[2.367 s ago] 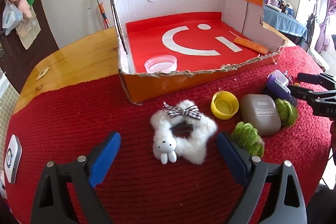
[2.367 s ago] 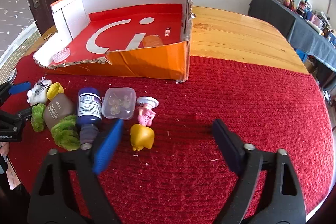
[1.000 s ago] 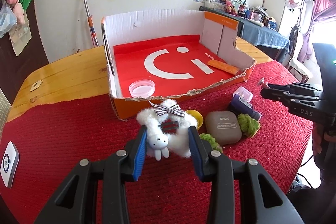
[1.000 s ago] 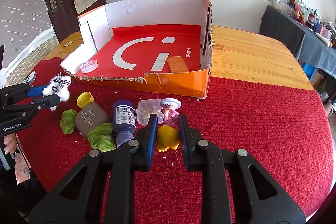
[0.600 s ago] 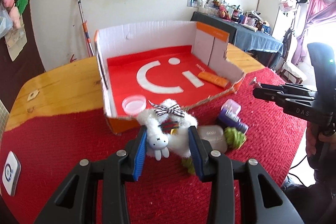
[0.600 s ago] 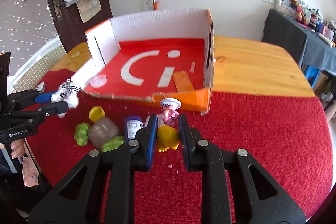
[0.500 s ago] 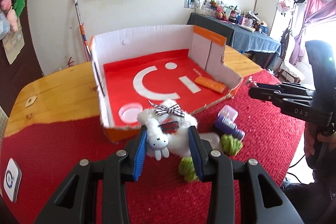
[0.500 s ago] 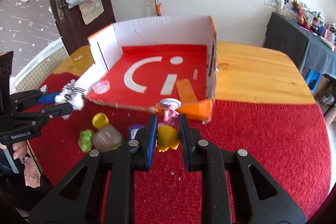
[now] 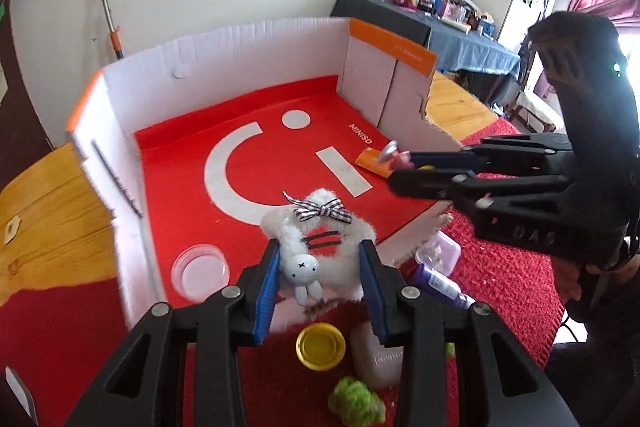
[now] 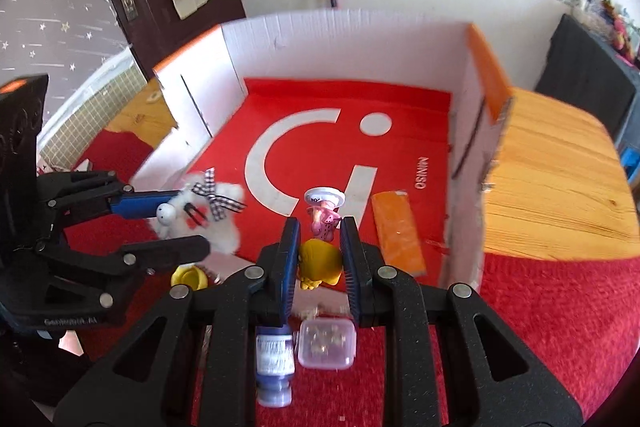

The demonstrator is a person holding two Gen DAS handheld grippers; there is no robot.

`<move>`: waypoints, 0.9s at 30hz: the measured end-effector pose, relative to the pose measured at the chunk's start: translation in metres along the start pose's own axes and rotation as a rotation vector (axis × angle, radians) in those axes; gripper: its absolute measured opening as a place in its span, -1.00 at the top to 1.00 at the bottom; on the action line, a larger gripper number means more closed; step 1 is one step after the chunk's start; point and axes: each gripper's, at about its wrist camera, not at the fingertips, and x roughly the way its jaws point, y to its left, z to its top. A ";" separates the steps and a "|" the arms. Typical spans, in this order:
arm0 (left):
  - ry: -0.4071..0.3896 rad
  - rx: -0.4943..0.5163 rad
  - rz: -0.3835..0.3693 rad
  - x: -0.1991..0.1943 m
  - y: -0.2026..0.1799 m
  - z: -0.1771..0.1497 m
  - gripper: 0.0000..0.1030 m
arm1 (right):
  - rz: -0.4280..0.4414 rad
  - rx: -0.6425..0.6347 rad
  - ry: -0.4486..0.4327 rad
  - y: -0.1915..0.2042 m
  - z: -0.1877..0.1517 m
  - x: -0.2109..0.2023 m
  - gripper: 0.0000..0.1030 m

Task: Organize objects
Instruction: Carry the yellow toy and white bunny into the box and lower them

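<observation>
Left wrist view: the cardboard box [image 9: 248, 75] holds a clear lid [image 9: 199, 269] and an orange packet [image 9: 370, 163]. The left gripper [image 9: 320, 281] clamps the white plush scrunchie [image 9: 320, 247], bow toward the box.

Right wrist view: the right gripper [image 10: 320, 259] grips the yellow toy [image 10: 318, 263] upright at the box's front edge.

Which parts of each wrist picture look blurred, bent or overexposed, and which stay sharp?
Left wrist view: window glare at the right edge, box walls bowed, fluffy toy sharp. Right wrist view: box edge and wooden table smeared, small figure sharp, dark corners.
</observation>
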 end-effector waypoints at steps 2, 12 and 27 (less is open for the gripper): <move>0.024 0.008 -0.007 0.010 0.001 0.003 0.22 | 0.002 -0.005 0.028 -0.001 0.001 0.009 0.62; 0.089 0.010 -0.012 0.037 0.008 0.006 0.22 | -0.008 -0.026 0.113 -0.004 0.003 0.035 0.62; 0.139 -0.032 -0.087 0.044 0.017 0.010 0.18 | -0.018 -0.030 0.137 -0.006 0.001 0.044 0.62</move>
